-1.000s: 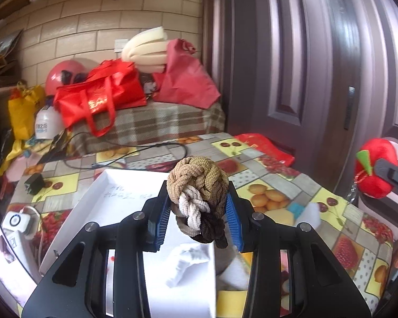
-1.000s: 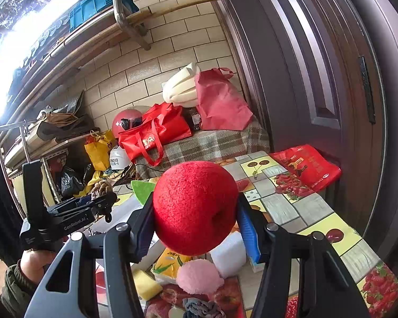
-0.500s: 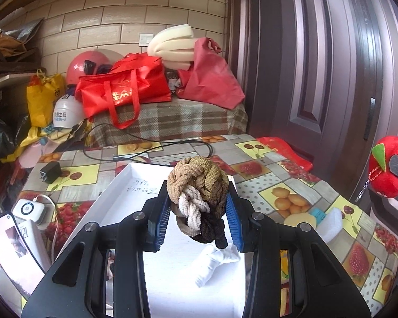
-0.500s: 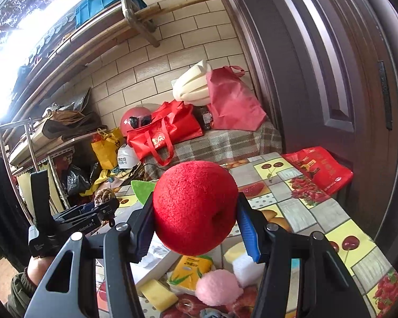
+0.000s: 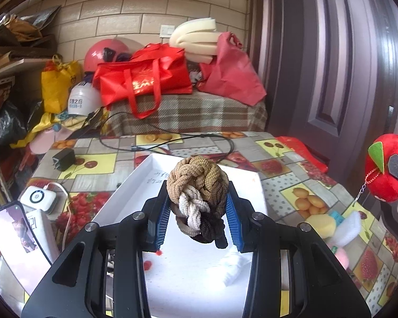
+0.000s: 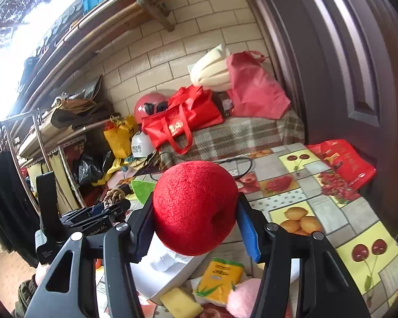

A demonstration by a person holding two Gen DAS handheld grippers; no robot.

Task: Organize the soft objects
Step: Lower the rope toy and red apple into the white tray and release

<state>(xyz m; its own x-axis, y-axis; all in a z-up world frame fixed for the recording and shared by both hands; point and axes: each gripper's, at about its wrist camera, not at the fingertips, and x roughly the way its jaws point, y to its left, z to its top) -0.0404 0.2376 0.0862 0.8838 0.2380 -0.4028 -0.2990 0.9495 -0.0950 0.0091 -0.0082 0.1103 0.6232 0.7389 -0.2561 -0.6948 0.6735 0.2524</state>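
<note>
Since the earlier frames both grippers have travelled across the table: in the left wrist view the white tray now fills more of the space under the fingers and the phone has come into view at the lower left, while in the right wrist view the red shopping bag and the fruit-print cloth have slid toward the right edge

At the far left of the left wrist view a phone (image 5: 12, 243) leans beside a small white device (image 5: 38, 198) on its cable. Next, the left gripper (image 5: 197, 218) is clamped on a braided rope ball (image 5: 197, 189) of tan, cream and dark brown strands, held up over the white tray (image 5: 248, 185). A white crumpled scrap (image 5: 232, 267) lies in the tray below. To the right, on the table (image 5: 302, 185), sit a yellow sponge (image 5: 319, 224), a white sponge (image 5: 351, 228) and a pink pompom (image 5: 341, 257), close together.

Furthest right, the right gripper (image 6: 196, 225) is closed on a red plush apple (image 6: 195, 206) with a green leaf (image 6: 143, 190), held in the air above the tray's right side. Below it lie a yellow packet (image 6: 221, 278) and a yellow sponge block (image 6: 180, 303)
</note>
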